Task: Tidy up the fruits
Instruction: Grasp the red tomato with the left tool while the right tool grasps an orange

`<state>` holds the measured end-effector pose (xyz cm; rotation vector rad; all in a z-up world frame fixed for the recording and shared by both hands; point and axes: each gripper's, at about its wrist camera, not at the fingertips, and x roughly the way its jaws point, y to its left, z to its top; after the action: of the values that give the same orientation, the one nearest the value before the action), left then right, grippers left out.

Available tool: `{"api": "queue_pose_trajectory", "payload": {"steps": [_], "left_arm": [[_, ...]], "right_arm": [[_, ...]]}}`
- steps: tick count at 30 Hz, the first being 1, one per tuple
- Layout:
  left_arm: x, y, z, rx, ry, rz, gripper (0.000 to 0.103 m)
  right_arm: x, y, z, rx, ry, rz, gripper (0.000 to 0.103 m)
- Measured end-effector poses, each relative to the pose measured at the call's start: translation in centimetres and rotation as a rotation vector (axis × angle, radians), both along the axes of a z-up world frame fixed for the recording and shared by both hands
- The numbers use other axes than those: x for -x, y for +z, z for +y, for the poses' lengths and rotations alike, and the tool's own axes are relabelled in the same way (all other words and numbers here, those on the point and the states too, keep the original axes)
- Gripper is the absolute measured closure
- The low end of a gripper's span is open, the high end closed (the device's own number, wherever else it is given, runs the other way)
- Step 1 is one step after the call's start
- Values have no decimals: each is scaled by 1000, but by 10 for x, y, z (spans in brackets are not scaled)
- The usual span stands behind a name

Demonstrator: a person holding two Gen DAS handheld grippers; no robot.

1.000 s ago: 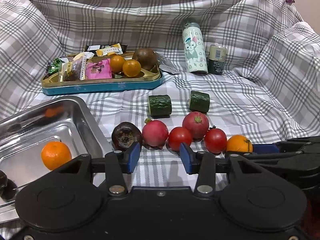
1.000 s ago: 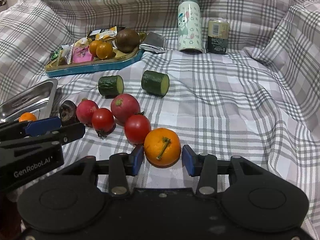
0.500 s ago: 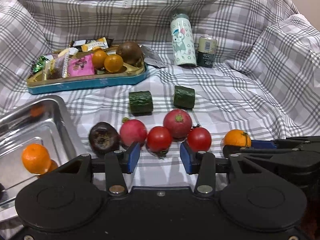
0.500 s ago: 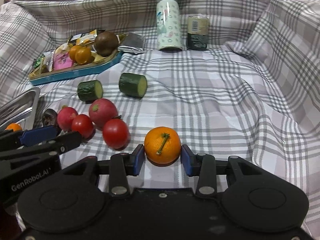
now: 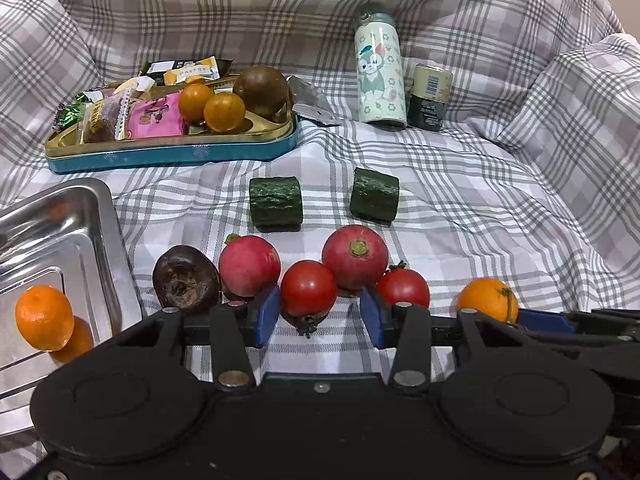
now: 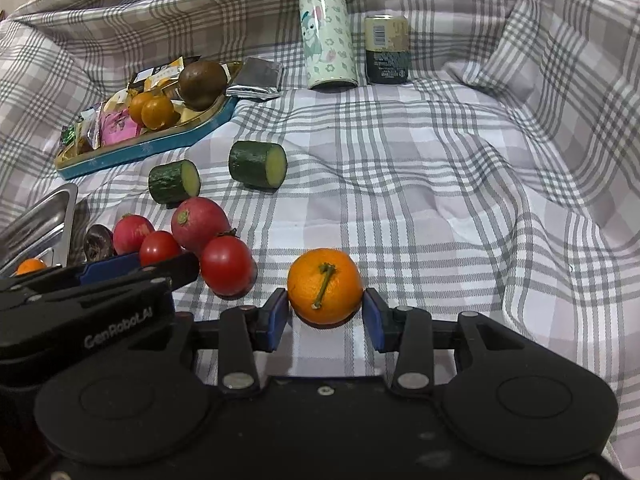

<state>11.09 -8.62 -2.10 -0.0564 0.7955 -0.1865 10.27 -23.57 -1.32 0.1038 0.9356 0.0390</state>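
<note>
Currently I'm clamping the right gripper [image 6: 325, 316] on the orange [image 6: 324, 286] sitting on the cloth [image 6: 420, 184], though its jaws are opening slightly; left gripper [image 5: 316, 314] is gaping around a tomato [image 5: 308, 289]; risk: orange slipping, rolling away.

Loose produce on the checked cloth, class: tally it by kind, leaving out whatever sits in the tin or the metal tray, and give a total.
Tomatoes: 2
Radishes: 2
Cucumber pieces: 2
Oranges: 1
Dark purple fruits: 1
Total: 8
</note>
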Motion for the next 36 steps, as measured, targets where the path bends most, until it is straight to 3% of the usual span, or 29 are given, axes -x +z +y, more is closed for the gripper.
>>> {"api": "queue_pose_trajectory", "payload": {"steps": [13,17,21,27,36], "left_arm": [[-5,-4,-2,-3,16,2,53],[-7,-6,2,14,41,8,64],[-10,-6,5,47,51,15,64],[-11,-6,1,20,43,12,57],[-14,-6,1,29,39,17,60]], "right_arm": [[-2,-2,-2,-23,-32,-10,58],[-2,-3,-1,-13,-24,-24,60],[-1,-1,-4,-29,-24,-26,61],[-1,-2,-6,-37,-34,-22,61],[0,-3,1,4,-14,-30,59]]}}
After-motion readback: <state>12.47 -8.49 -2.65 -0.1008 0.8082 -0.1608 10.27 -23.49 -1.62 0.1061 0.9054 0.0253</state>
